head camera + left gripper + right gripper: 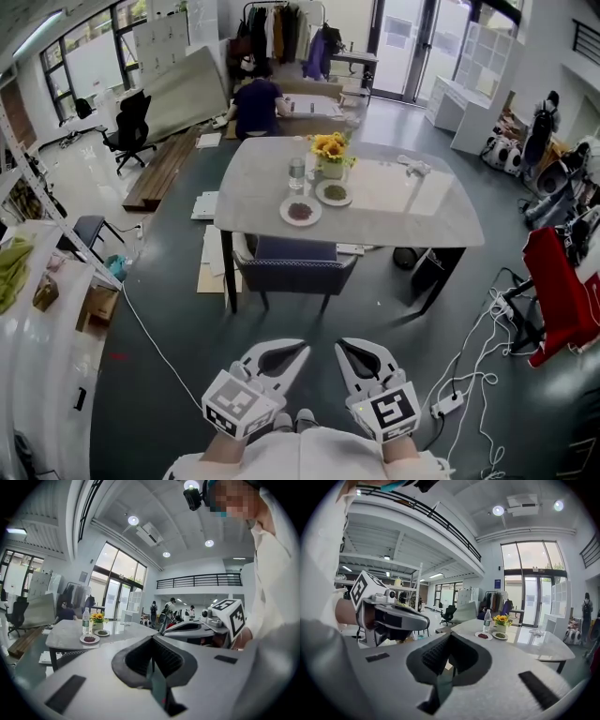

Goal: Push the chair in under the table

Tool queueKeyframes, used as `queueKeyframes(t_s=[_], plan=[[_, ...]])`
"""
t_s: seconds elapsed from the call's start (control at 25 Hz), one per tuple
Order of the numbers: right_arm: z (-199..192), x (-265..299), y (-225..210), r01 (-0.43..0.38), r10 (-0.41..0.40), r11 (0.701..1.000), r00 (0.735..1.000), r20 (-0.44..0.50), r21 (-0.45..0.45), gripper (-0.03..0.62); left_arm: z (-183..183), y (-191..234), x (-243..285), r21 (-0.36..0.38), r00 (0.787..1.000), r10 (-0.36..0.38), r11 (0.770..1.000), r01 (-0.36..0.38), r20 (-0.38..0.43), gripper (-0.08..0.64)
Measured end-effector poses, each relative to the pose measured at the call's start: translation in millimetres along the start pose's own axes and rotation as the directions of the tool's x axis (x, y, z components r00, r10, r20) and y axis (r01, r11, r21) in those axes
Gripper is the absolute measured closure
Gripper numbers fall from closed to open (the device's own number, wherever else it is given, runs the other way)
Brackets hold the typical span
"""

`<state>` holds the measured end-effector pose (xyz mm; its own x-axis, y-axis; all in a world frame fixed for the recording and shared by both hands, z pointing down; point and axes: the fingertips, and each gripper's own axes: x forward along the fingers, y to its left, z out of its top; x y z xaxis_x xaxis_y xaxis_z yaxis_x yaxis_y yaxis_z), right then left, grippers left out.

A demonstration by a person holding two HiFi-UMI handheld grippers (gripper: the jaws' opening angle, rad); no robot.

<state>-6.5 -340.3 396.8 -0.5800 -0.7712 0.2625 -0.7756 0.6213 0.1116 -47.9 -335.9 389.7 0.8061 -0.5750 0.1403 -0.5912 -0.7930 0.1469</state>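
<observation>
The chair [293, 255], a dark blue one with a padded seat, stood at the near long side of the table [403, 211]. Its seat was partly in under the edge of the tabletop and its backrest stood out on the side facing the person. Its legs were on the grey floor between the table's own dark legs.

The person stood back from it and held both tools low in front of the body, side by side and pointing toward the table. The left gripper [298, 349] had its jaws pressed together with nothing between them. The right gripper [343, 345] was the same, jaws closed tight and empty. Neither one touched the chair, and a stretch of bare floor lay between their tips and the backrest.

On the tabletop, toward the left end, stood a clear water bottle [296, 173] and next to it a pot of yellow flowers [330, 147]. In front of them were two small plates, the nearer plate [300, 212] holding something dark red and the other plate [334, 193] something green.

Beyond the table a seated person [255, 103] in a dark top bent over another table. A black office chair [129, 127] stood off to the left. White cables [469, 375] trailed over the floor on the right.
</observation>
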Motion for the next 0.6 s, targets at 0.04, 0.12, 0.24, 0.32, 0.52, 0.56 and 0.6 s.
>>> queueKeyframes(t_s=[0.04, 0.12, 0.24, 0.32, 0.52, 0.56, 0.6], plan=[[0.2, -0.9, 1.1, -0.001, 0.001, 1.0, 1.0, 0.0, -0.001, 0.591, -0.3, -0.9, -0.4, 0.001, 1.0, -0.001, 1.0, 0.001, -0.001, 0.546], [1.6, -2.7, 2.5, -0.004, 0.004, 1.0, 1.0, 0.001, -0.001, 0.591, 0.2, -2.6, -1.3, 0.002, 1.0, -0.001, 1.0, 0.001, 0.0, 0.546], [5.2, -4.3, 4.7, -0.008, 0.008, 1.0, 1.0, 0.007, -0.008, 0.591, -0.1, -3.4, -2.8, 0.0, 1.0, 0.004, 1.0, -0.004, -0.003, 0.546], [7.8, -4.4, 7.0, -0.013, 0.013, 1.0, 1.0, 0.015, -0.014, 0.591, -1.5, -2.7, -4.1, -0.005, 1.0, 0.007, 1.0, -0.007, -0.006, 0.546], [15.1, -3.1, 14.3, -0.026, 0.027, 0.999, 0.999, 0.041, -0.023, 0.591, -3.6, 1.4, -9.6, -0.008, 1.0, 0.019, 1.0, -0.019, -0.015, 0.546], [16.3, -2.7, 15.0, -0.028, 0.029, 0.999, 0.999, 0.044, -0.025, 0.591, -3.6, 2.1, -10.7, -0.007, 1.0, 0.022, 1.0, -0.022, -0.016, 0.546], [17.5, -2.2, 15.6, -0.03, 0.031, 0.999, 0.998, 0.046, -0.027, 0.591, -2.5, 2.9, -11.7, -0.006, 1.0, 0.024, 1.0, -0.024, -0.015, 0.546]])
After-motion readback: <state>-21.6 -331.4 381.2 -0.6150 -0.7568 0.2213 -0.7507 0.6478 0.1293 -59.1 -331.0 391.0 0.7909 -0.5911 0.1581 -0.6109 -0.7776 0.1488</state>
